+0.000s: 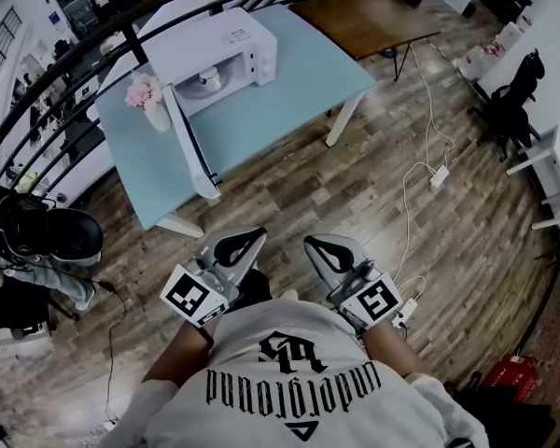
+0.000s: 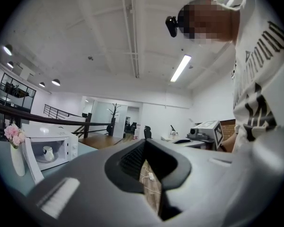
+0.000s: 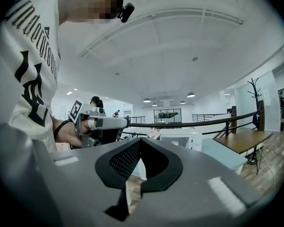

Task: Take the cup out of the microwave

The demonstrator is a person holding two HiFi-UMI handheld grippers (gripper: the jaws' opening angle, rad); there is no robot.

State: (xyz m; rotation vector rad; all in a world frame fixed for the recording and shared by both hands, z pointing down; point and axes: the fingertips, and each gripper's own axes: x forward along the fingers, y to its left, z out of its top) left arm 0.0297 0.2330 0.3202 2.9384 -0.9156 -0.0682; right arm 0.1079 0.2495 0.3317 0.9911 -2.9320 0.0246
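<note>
Both tools hang low in front of my operator's chest, well apart from the worktop (image 1: 289, 82). In the left gripper view, the left tool (image 2: 149, 174) has its jaws drawn together, with only a thin slit showing wooden floor (image 1: 355, 203) through it and nothing held. The right tool (image 3: 135, 171) reads the same in its own view: jaws closed on each other and empty. From the head view the two tools sit side by side, apart, their marker cubes toward the body and their tips aimed at the worktop.

The microwave (image 1: 219, 49) stands on the far part of the pale blue worktop with its door (image 1: 189, 147) swung wide open toward me. The cup (image 1: 208, 80) is inside the cavity, small and white, standing upright on the microwave floor; the left gripper view shows it there too. A vase of pink flowers (image 1: 149, 96) stands just beside the microwave, at the hinge side of the open door.

Past the worktop a brown wooden table (image 1: 364, 17) stands near a dark curved railing (image 1: 93, 49). A white cable (image 1: 420, 147) trails across the floor to my right.
</note>
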